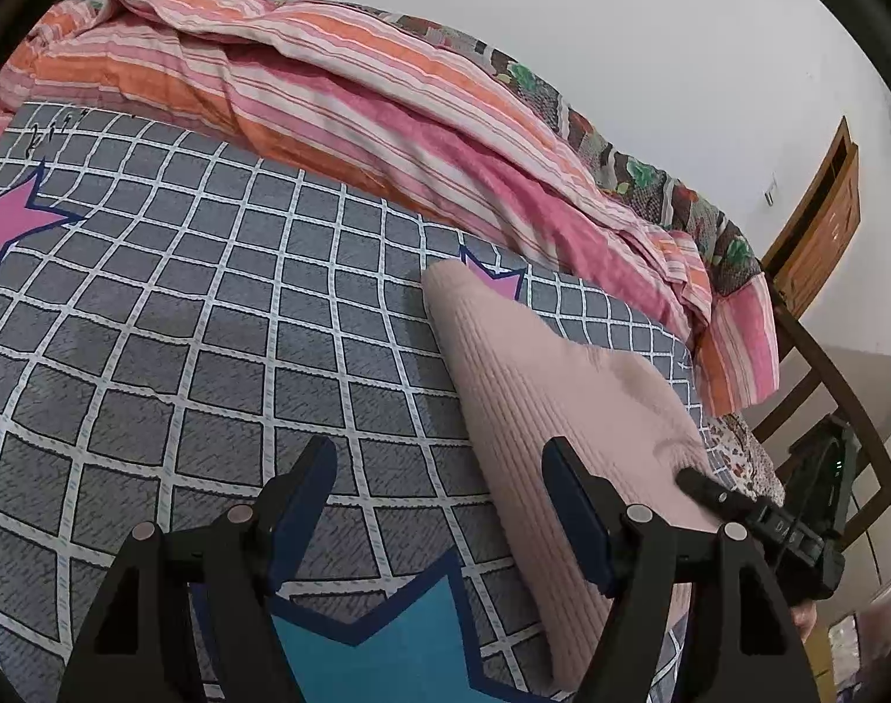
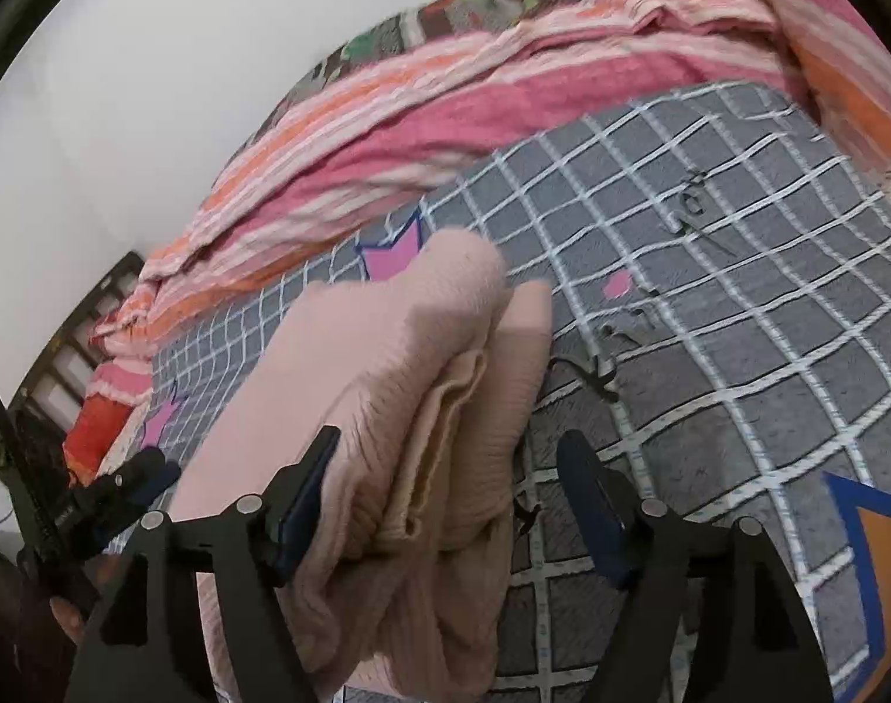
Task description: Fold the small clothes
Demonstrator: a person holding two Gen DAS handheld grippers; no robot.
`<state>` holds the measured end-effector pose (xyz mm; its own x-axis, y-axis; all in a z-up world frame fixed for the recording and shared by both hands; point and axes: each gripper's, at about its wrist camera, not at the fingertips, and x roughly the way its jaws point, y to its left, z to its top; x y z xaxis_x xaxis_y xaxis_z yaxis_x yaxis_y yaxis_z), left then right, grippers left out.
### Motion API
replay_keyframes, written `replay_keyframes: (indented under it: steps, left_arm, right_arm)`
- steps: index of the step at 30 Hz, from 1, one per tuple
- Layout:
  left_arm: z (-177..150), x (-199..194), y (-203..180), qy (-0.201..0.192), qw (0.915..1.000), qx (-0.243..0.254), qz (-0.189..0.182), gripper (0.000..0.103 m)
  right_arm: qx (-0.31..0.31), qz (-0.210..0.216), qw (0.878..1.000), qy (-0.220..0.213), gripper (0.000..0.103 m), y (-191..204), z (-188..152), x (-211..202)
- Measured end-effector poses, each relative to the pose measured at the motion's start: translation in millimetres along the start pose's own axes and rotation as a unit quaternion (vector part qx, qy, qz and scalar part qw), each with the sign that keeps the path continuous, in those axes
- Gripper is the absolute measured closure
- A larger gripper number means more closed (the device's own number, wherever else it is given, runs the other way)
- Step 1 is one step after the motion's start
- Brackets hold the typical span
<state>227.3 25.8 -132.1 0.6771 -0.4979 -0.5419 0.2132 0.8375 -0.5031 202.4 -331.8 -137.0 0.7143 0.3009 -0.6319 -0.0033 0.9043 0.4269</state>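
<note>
While the pink garment [image 2: 422, 410] lay folded on the grey checked sheet [image 1: 211, 322], the right gripper [image 2: 451, 486] stood over its near end with jaws spread, the left finger against the knit and the right finger clear of it, gripping nothing. The left gripper [image 1: 439, 486] hung open over bare sheet, its right finger beside the garment's edge. The right view was blurred, so the fold's layers were hard to make out, and its near end was cut off by the frame. A striped quilt [image 1: 357, 105] lay bunched behind.
</note>
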Motion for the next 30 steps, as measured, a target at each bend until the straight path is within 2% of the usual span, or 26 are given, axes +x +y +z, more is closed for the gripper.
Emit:
replay_keyframes:
  steps: [2,6,14,22,23,24,28,30]
  left_arm:
    - [0.3,-0.3,0.1,-0.001,1.0000,-0.002,-0.007,0.032]
    - [0.4,-1.2,-0.4,-0.003,0.9998,-0.006,-0.019,0.032]
    - [1.3,1.8,6.5,0.001,0.9991,-0.034,-0.027,0.032]
    - [4.8,-6.9,10.8,-0.009,0.9986,-0.040,-0.034,0.032]
    - [5.3,-7.8,11.4,-0.010,0.9985,-0.041,-0.036,0.032]
    - [5.8,-8.7,12.0,-0.011,0.9983,-0.043,-0.037,0.032]
    - [6.6,-10.5,15.8,-0.012,0.9983,-0.047,-0.032,0.032]
    - [7.0,-11.3,18.1,-0.013,0.9987,-0.045,-0.020,0.032]
  right_arm:
    - [0.004,0.010,1.000,0.019,0.028,-1.5,-0.6,7.9]
    - [0.018,0.020,0.999,0.026,0.023,-6.4,0.1,13.3]
    - [0.019,0.017,0.999,0.038,0.021,-4.4,0.9,18.5]
    - [0.024,0.019,0.999,0.036,0.022,-1.8,7.2,30.9]
    - [0.025,0.017,0.999,0.036,0.025,-0.9,7.0,32.5]
    - [0.024,0.017,0.999,0.036,0.034,0.2,6.5,33.3]
    - [0.026,0.032,0.999,0.035,0.045,3.8,4.9,35.3]
    - [0.030,0.035,0.999,0.027,0.057,4.2,5.4,33.0]
